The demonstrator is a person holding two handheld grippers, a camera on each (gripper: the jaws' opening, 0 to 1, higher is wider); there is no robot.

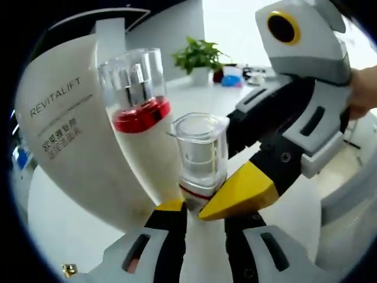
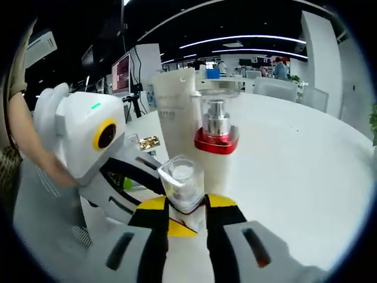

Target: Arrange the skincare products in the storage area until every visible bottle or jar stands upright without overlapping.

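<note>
In the left gripper view, a large white tube point(image 1: 70, 135) marked REVITALIFT is seen at the far left, its lower end cut off by the view's edge; the smaller print under the name cannot be read with certainty. Just to its right, and touching or overlapping it in the picture, a tall white pump bottle point(image 1: 141, 127) with a red collar and a clear cap stands upright on the white surface point(image 1: 70, 230). Its base is hidden behind the left gripper point(image 1: 191, 207). Next comes a small bottle point(image 1: 201, 154) with a clear cap, upright, whose lower body is covered by yellow tips. The left gripper's fingers are drawn narrow around its base, but whether they press on it cannot be told. From the right, the right gripper point(image 1: 235, 191) reaches in with a yellow fingertip laid against the same small bottle; a person's hand point(image 1: 364, 91) is partly cut off at the right edge. A potted plant point(image 1: 199, 59) stands far back.

In the right gripper view, the left gripper point(image 2: 154, 183) enters from the left, held by a person's arm. The small bottle point(image 2: 182, 183) sits between the right gripper's point(image 2: 184, 212) fingers, which are closed on it; its label is hidden. Behind it the white tube point(image 2: 174, 109) and the pump bottle point(image 2: 216, 132) stand side by side, upright. The surface point(image 2: 306, 171) extends to the right.
</note>
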